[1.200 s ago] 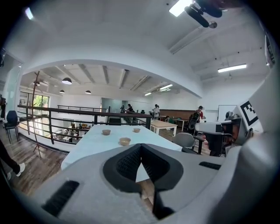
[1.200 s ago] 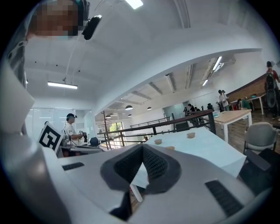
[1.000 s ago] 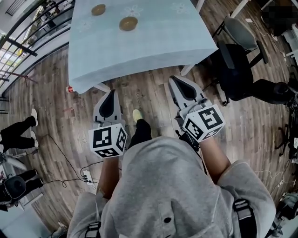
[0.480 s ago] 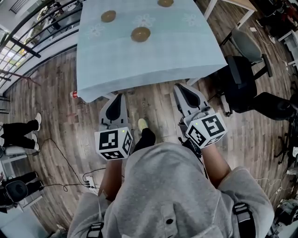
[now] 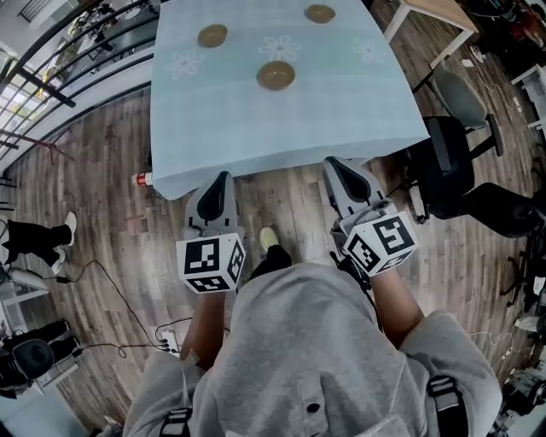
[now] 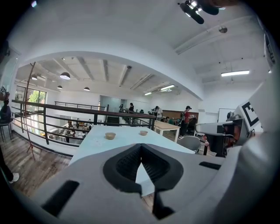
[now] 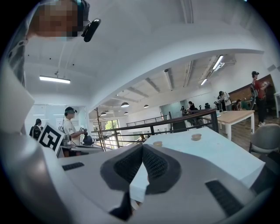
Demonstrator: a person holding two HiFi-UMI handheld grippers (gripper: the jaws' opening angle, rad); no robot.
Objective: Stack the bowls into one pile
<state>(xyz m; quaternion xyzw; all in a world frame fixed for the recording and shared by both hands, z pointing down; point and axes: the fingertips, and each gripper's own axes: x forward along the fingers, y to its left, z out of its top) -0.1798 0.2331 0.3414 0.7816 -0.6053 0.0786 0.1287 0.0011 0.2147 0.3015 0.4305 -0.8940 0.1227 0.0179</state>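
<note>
Three brown bowls stand apart on the light blue table (image 5: 341, 102): one at the left (image 5: 212, 35), one nearer the middle (image 5: 275, 75), one at the far edge (image 5: 320, 14). My left gripper (image 5: 222, 176) and right gripper (image 5: 334, 160) are held side by side over the wooden floor, their tips just short of the table's near edge. Both are shut with nothing between the jaws. The left gripper view looks past the closed left gripper (image 6: 141, 148) at two bowls (image 6: 110, 135) (image 6: 143, 132). Beyond the closed right gripper (image 7: 142, 146), the right gripper view shows two bowls (image 7: 157, 143) (image 7: 196, 137).
Office chairs (image 5: 456, 158) stand right of the table, with a wooden table (image 5: 426, 13) beyond them. A railing (image 5: 51, 60) runs along the left. A red object (image 5: 143, 179) sits by the table's near-left corner. Cables and a power strip (image 5: 166, 335) lie on the floor.
The table has come nearer and lower in the head view, and a third bowl has entered at the top. Both grippers have advanced level toward the table's near edge, still shut.
</note>
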